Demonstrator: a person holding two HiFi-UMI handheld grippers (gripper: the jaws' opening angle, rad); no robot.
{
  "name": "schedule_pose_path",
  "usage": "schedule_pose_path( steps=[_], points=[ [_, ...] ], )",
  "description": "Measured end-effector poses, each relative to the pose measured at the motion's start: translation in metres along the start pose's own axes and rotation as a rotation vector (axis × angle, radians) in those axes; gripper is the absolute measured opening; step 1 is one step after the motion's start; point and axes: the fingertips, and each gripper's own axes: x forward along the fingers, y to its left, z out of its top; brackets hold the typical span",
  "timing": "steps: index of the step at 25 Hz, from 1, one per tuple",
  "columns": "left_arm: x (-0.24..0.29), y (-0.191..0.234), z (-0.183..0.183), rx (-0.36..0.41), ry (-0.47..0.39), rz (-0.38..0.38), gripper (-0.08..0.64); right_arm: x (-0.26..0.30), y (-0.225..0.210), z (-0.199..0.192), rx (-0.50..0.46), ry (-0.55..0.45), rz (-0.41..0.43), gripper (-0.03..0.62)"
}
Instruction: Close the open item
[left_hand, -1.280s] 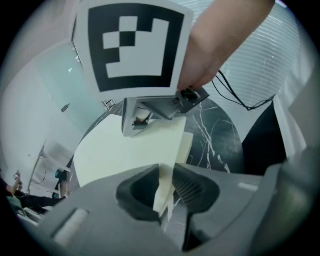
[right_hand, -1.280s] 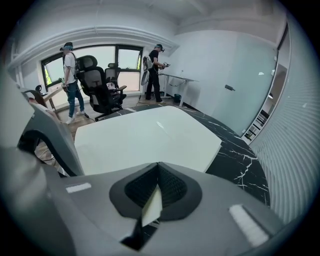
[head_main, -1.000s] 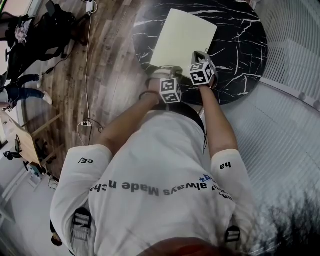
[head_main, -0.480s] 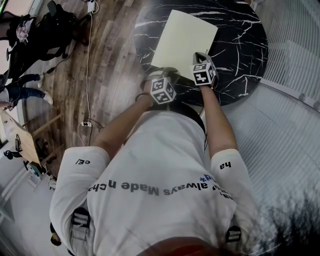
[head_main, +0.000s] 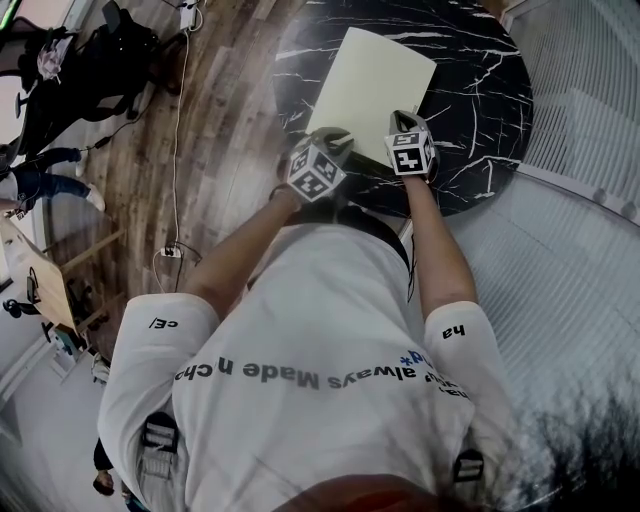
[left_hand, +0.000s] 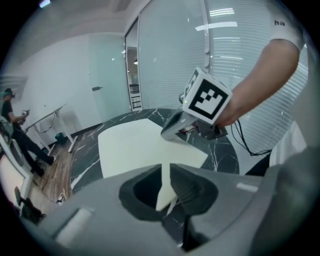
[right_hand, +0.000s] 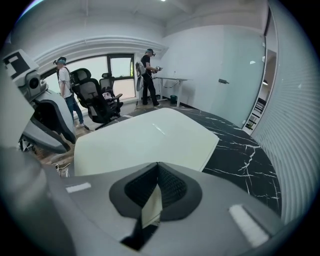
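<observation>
The left gripper (left_hand: 166, 176) is closing its fingers (left_hand: 189, 186) on a thin leaf of the cream folder (left_hand: 135, 147). The leaf is standing on edge between the pads at the folder's near corner. The right gripper (right_hand: 157, 176) is pressing its fingers (right_hand: 172, 189) together on that same near edge, further along towards the folder's other near corner, and is pinching a sliver of cream sheet.

Both grips are probably sitting on one edge because the leaf is wide and floppy. Two spaced pinches should keep it from sagging or creasing as it is swung over. The near edge is likely being chosen because it is the loose side within easy reach.

Beyond the fingers, the rest of the folder is lying flat on the black marble desk (head_main: 480, 100), stretching away from both grippers. I cannot tell from here how far the cover is opening or folding.
</observation>
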Motion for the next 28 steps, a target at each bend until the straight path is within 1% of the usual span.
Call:
schedule_pose_path(
  steps=[3, 7, 13, 17, 24, 28],
  points=[
    [-0.008, 0.009, 0.009, -0.042, -0.035, 0.021, 0.048, -0.011, -0.002, 0.01, 0.014, -0.043, -0.006, 0.001],
    [-0.02, 0.021, 0.02, -0.065, -0.075, 0.057, 0.039, -0.03, -0.007, 0.024, 0.036, -0.101, -0.013, 0.002],
    [-0.046, 0.034, 0.048, -0.115, -0.162, 0.091, 0.021, -0.075, -0.012, 0.053, 0.032, -0.22, -0.035, 0.002],
    [-0.071, 0.041, 0.076, -0.117, -0.243, 0.117, 0.011, -0.114, -0.011, 0.074, 0.05, -0.301, -0.039, 0.002],
    [-0.121, 0.051, 0.127, -0.152, -0.404, 0.154, 0.005, -0.189, -0.012, 0.124, 0.087, -0.452, -0.049, 0.002],
    [-0.152, 0.054, 0.159, -0.169, -0.494, 0.163, 0.005, -0.226, -0.008, 0.146, 0.08, -0.514, -0.052, 0.002]
  ],
)
